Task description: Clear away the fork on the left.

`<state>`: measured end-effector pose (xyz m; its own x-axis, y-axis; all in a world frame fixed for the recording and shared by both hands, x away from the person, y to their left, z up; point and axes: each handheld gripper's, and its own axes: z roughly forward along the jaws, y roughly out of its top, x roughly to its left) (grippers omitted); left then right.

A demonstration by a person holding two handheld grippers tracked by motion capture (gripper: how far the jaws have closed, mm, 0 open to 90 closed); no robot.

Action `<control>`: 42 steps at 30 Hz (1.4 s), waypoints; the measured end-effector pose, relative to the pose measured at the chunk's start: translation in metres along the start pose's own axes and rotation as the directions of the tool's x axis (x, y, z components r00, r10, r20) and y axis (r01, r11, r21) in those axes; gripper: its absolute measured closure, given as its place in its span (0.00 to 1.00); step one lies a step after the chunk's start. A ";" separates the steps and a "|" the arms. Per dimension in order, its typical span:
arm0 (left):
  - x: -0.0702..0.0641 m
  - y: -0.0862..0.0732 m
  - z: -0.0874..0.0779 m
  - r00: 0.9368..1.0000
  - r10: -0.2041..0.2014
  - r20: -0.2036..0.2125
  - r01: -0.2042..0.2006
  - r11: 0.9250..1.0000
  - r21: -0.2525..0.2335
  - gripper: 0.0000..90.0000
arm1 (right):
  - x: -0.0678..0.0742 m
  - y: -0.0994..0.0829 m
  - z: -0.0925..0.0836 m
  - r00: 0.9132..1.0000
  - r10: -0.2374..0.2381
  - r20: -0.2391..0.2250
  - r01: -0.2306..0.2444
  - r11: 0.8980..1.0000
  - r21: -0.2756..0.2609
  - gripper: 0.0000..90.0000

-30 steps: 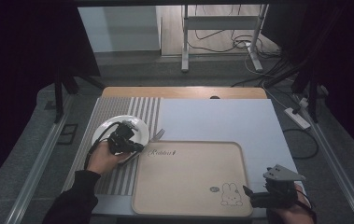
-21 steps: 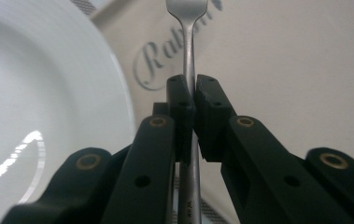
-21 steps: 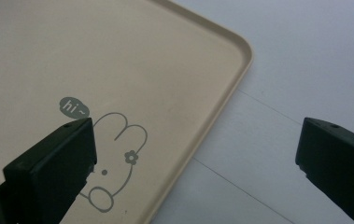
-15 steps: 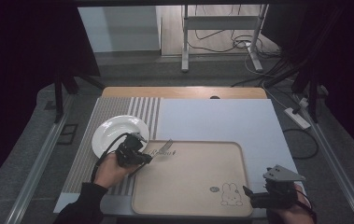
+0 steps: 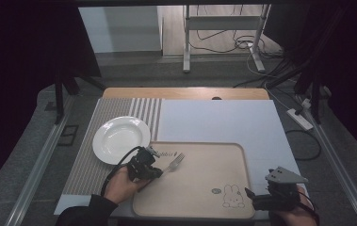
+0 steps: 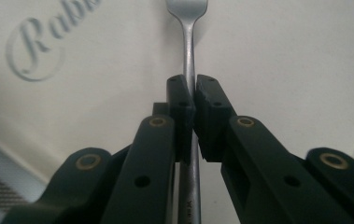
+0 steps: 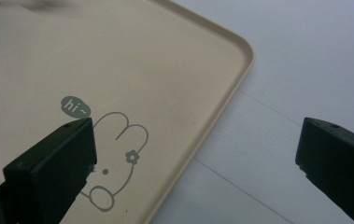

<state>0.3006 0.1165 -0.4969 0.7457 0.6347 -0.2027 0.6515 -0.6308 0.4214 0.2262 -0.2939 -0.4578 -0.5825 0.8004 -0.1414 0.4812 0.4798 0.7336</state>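
Observation:
My left gripper (image 5: pixel 158 169) is shut on the handle of a steel fork (image 5: pixel 174 162) over the left end of a beige tray (image 5: pixel 199 193). The tines point toward the far right. In the left gripper view the black pads (image 6: pixel 180 98) clamp the fork's (image 6: pixel 189 51) thin handle, with the tray (image 6: pixel 282 70) and its grey lettering close beneath. A white plate (image 5: pixel 121 139) lies on the striped mat, far-left of that gripper. My right gripper (image 5: pixel 250 197) hovers at the tray's near right corner. Its jaws (image 7: pixel 197 135) stand wide apart, holding nothing, over the tray (image 7: pixel 142 56) rim.
A rabbit drawing (image 7: pixel 118 158) marks the tray's near right corner. A striped grey placemat (image 5: pixel 91 165) covers the table's left side and a white sheet (image 5: pixel 223 122) covers the rest. Cables and a metal stand's legs lie on the floor beyond the table.
My left gripper has moved from over the plate to the right and nearer the person, carrying the fork onto the tray's left end. The right gripper has stayed put.

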 end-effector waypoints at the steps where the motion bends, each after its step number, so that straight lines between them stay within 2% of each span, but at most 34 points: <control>1: -0.002 -0.001 0.001 1.000 0.000 -0.001 0.000 1.000 0.009 0.94 | 0.000 0.000 0.000 1.000 -0.001 0.000 0.001 1.000 0.000 0.00; 4: -0.004 -0.004 0.005 1.000 -0.004 0.012 0.004 1.000 0.021 0.94 | 0.000 0.000 0.000 1.000 -0.003 0.000 0.003 1.000 0.000 0.00; 6: -0.006 -0.005 0.008 1.000 0.008 0.015 -0.009 1.000 0.022 0.92 | 0.000 0.000 0.000 1.000 -0.002 0.000 0.002 1.000 0.001 0.00; 10: -0.009 0.000 0.005 1.000 0.026 -0.003 -0.026 0.999 -0.023 0.85 | 0.000 0.000 0.000 1.000 -0.003 0.001 0.003 1.000 0.003 0.00; 13: -0.013 0.009 0.004 0.998 0.058 0.011 -0.058 0.997 -0.049 0.97 | 0.000 0.000 0.000 1.000 -0.002 0.002 0.002 1.000 0.003 0.00; 16: -0.020 0.017 0.012 0.996 0.082 0.026 -0.081 0.996 -0.036 0.99 | 0.000 0.000 0.000 1.000 -0.005 0.000 0.005 1.000 0.005 0.00; 20: -0.022 0.020 0.022 0.993 0.117 0.002 -0.117 0.993 0.017 0.99 | 0.000 0.000 0.000 1.000 -0.007 -0.002 0.007 1.000 0.006 0.00; 22: -0.020 0.020 0.023 0.993 0.115 -0.007 -0.115 0.993 0.023 0.99 | 0.000 0.000 0.000 1.000 -0.007 -0.001 0.007 1.000 0.005 0.00; 25: -0.015 0.018 0.022 0.995 0.095 0.010 -0.095 0.995 0.018 0.99 | 0.000 0.000 0.000 1.000 0.000 -0.001 0.000 1.000 0.001 0.00; 31: -0.008 0.016 0.022 0.996 0.086 -0.027 -0.085 0.996 0.037 0.99 | 0.000 0.000 0.000 1.000 -0.005 -0.001 0.005 1.000 0.004 0.00; 42: 0.014 0.009 0.013 0.999 0.022 -0.042 -0.022 1.000 0.020 0.99 | 0.000 0.000 0.001 1.000 0.001 0.002 -0.001 1.000 0.005 0.00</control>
<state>0.3188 0.1132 -0.5075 0.7535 0.6388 -0.1556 0.6380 -0.6530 0.4081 0.2267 -0.2937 -0.4582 -0.5806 0.8018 -0.1415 0.4856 0.4805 0.7303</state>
